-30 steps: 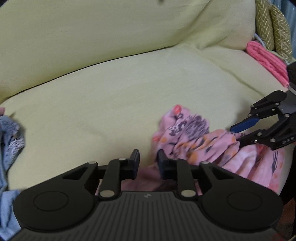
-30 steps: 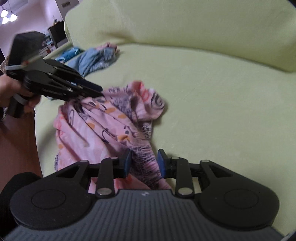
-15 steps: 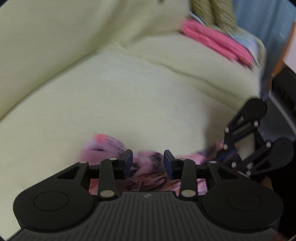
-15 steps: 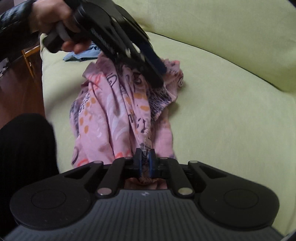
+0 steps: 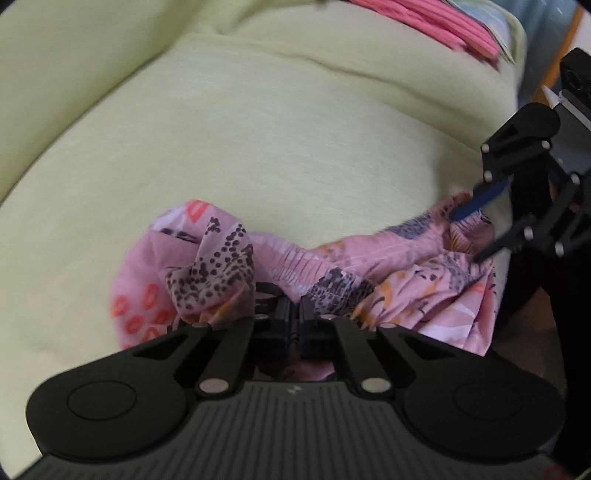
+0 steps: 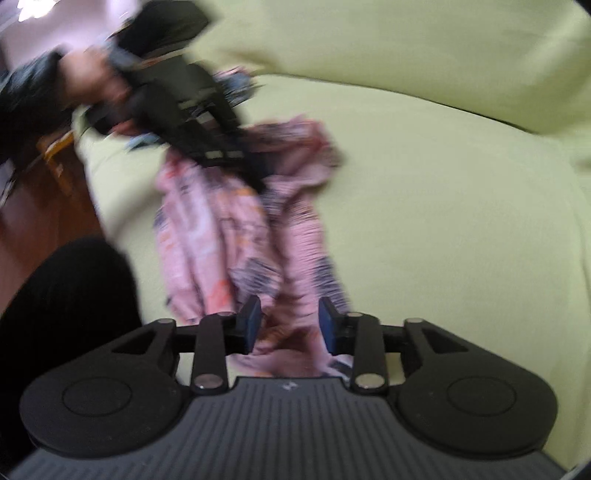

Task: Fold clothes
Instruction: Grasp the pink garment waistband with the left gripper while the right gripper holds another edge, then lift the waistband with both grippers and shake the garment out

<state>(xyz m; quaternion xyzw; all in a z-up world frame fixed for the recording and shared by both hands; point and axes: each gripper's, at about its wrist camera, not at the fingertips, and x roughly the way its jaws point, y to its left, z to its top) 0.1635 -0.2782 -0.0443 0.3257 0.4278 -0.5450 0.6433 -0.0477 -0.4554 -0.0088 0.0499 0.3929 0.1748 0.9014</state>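
Soft, light pink garment (image 5: 373, 258) crumpled on sofa (image 5: 258, 129). Left tongs (image 5: 294, 319) pinch its gathered waistband (best hold); right tongs (image 6: 289, 325), at three o'clock, just spread, straddle cloth.

Left claw (image 5: 294, 317) clamped; right claw (image 6: 289, 325) just parted.

person's hand (image 6: 94, 79) blurred, pink stack (image 5: 424, 18) cropped

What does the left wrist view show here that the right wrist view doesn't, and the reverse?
Only the left wrist view: the bright pink folded cloth at the sofa's far end, and the left gripper shut on the pink patterned garment. Only the right wrist view: the hand holding the left gripper, the wooden floor, and blue clothes, blurred. Both: the garment, the yellow-green sofa and the right gripper, open.
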